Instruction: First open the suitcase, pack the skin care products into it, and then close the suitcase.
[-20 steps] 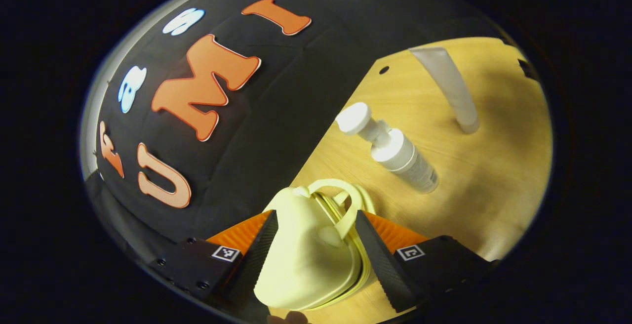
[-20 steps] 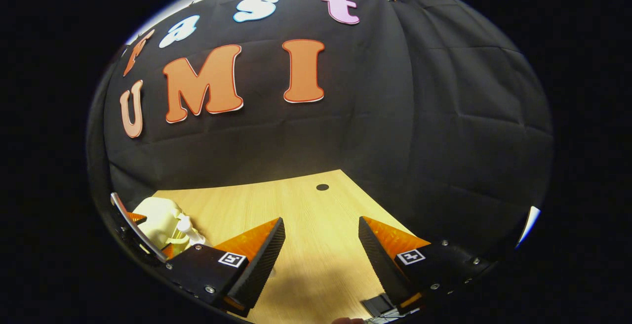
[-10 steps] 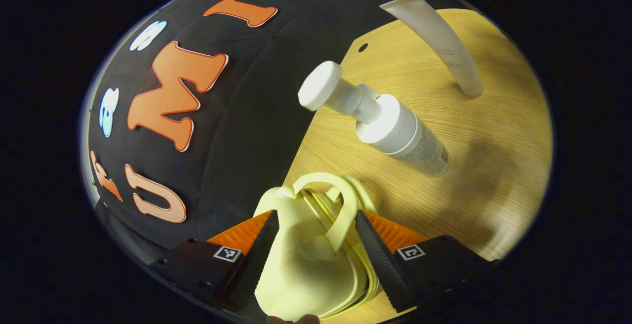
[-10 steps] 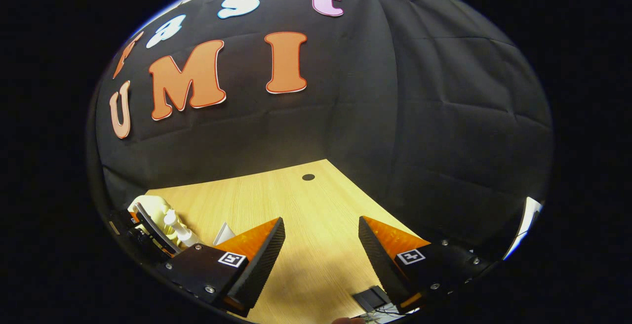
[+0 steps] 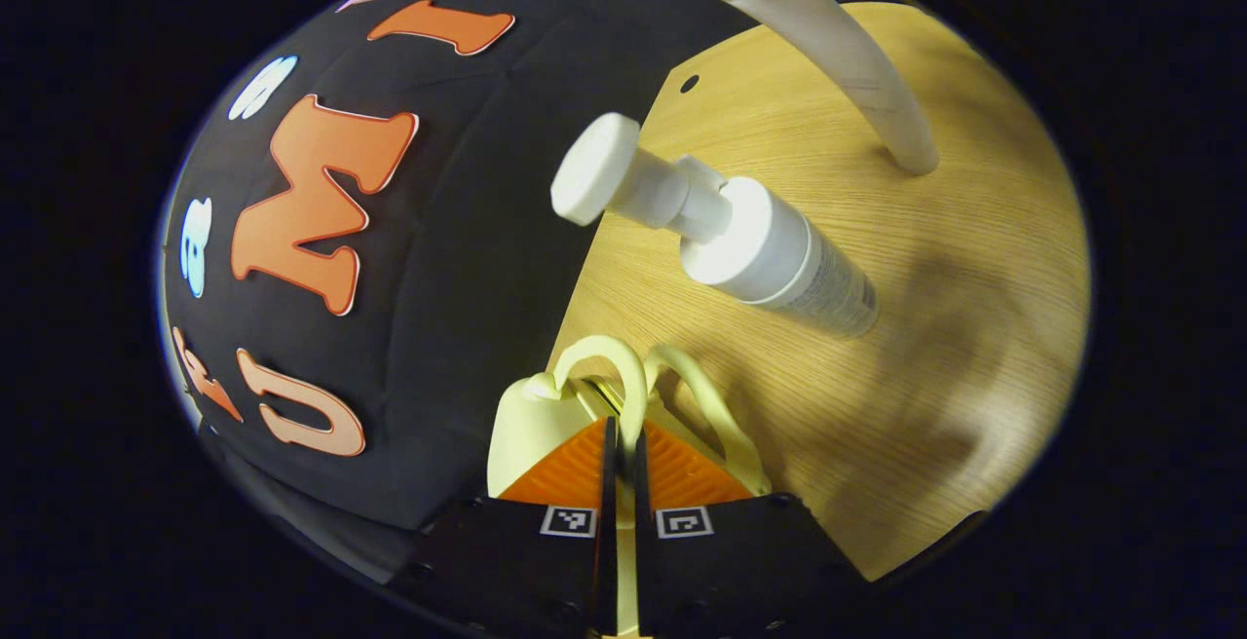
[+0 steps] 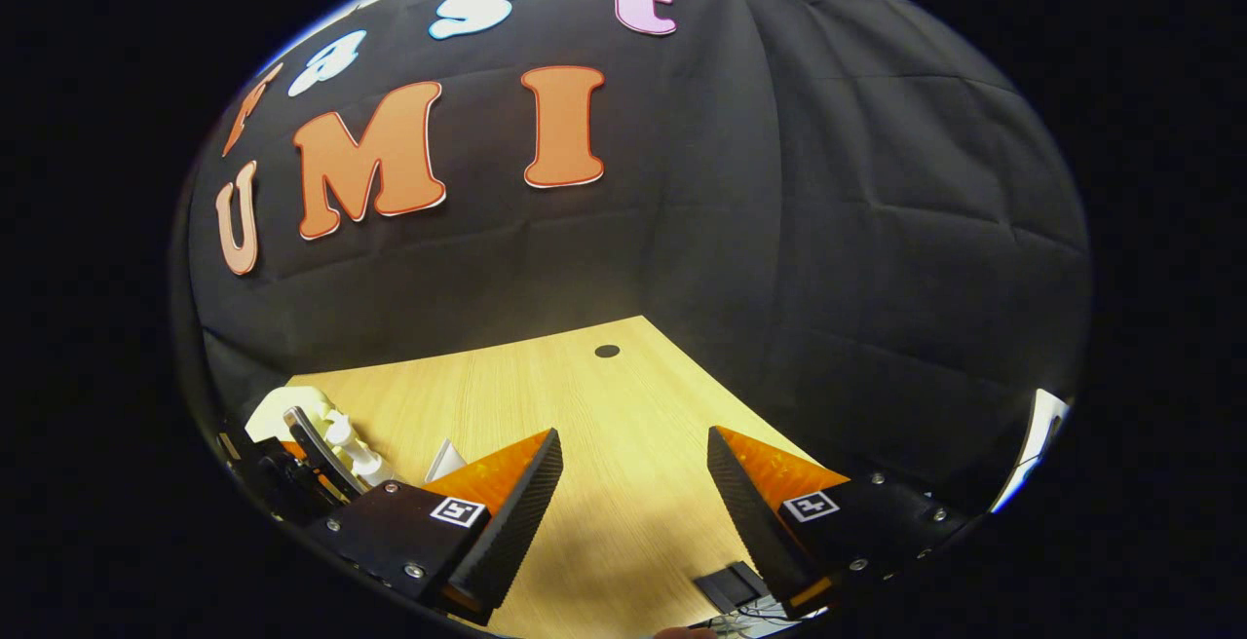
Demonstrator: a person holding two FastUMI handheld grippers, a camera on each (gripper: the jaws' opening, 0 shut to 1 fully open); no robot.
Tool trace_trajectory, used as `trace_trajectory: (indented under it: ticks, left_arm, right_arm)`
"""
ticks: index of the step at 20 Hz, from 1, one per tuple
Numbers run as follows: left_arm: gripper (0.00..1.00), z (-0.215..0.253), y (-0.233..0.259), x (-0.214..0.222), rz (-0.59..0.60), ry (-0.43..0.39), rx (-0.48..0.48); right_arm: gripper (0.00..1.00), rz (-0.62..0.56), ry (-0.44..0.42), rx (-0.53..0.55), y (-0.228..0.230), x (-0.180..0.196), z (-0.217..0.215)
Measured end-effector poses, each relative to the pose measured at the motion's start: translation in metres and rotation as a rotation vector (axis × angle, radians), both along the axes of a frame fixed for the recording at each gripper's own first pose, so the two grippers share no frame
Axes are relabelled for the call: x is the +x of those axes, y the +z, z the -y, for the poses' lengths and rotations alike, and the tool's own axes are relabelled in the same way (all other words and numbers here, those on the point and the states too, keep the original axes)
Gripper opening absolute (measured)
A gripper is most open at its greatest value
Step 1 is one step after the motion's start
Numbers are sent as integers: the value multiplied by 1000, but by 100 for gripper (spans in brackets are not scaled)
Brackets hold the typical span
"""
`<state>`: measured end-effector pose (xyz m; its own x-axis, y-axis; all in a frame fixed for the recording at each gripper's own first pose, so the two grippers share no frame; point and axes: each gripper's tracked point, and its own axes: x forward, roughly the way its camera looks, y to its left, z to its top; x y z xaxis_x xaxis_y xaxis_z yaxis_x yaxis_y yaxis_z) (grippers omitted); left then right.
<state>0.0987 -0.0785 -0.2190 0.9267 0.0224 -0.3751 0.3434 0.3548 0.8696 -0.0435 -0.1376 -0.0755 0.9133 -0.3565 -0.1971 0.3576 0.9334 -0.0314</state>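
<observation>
Left gripper (image 5: 621,434) has closed within the last second: before, its two fingers stood wide on both sides of the pale yellow suitcase (image 5: 531,420), and now they are pressed almost together, pinching one of the two loop handles (image 5: 609,366) of the case between them. The second handle (image 5: 706,400) hangs free on the right of the fingers. I think this grip is made to pull one half up, so the opening step is only beginning and the case looks not yet open. On the wooden table (image 5: 935,327) the white pump bottle (image 5: 740,240) and the white tube (image 5: 848,59) stand near, both unpacked. Right gripper (image 6: 633,493) hovers over the table with its fingers spread and nothing between them, as it did before.
</observation>
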Motion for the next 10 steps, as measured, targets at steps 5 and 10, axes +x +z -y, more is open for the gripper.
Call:
trace_trajectory:
  ticks: [5, 10]
  left_arm:
    - [4, -13, 41, 9, -50, 68, -218]
    - [4, -47, 81, 24, -93, 141, -507]
  right_arm:
    - [95, 5, 46, -9, 10, 7, -19]
    - [95, 42, 116, -36, 33, 29, -47]
